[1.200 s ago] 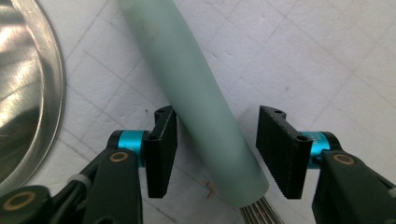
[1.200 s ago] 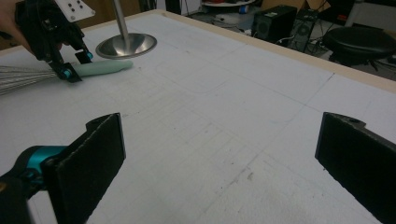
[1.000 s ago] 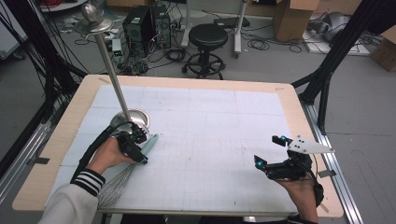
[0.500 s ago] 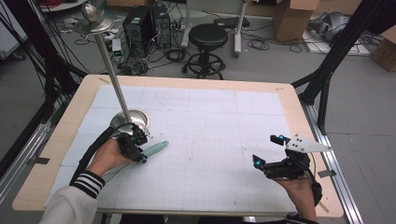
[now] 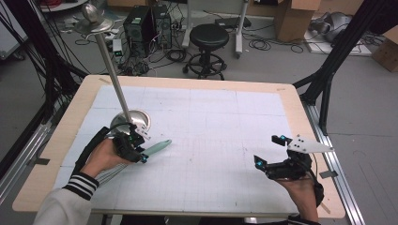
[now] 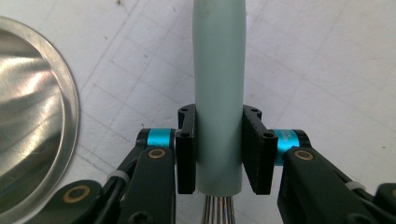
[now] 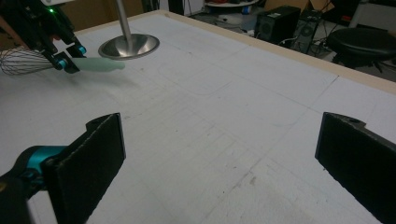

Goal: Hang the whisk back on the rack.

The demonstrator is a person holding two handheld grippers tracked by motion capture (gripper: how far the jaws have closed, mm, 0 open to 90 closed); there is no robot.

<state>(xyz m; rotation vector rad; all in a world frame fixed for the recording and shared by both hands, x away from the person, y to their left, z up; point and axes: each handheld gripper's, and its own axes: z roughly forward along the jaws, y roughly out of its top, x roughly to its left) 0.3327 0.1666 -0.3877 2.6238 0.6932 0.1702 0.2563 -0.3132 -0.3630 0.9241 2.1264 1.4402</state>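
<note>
Left gripper (image 5: 136, 149) clamped on whisk (image 6: 218, 93) handle, light but slick, wires springy; right gripper (image 5: 271, 152) jaws wide open.

You will find no readable text, label, brand, number or sign anywhere here. The whisk handle (image 6: 218, 93) clamped in your left tool (image 6: 218, 149) is plain pale green with no print, and the bench (image 5: 197, 140) sheet under it carries only a faint ruled grid with no figures. The wide-apart pads of your right tool (image 7: 224, 158) are bare black.
</note>
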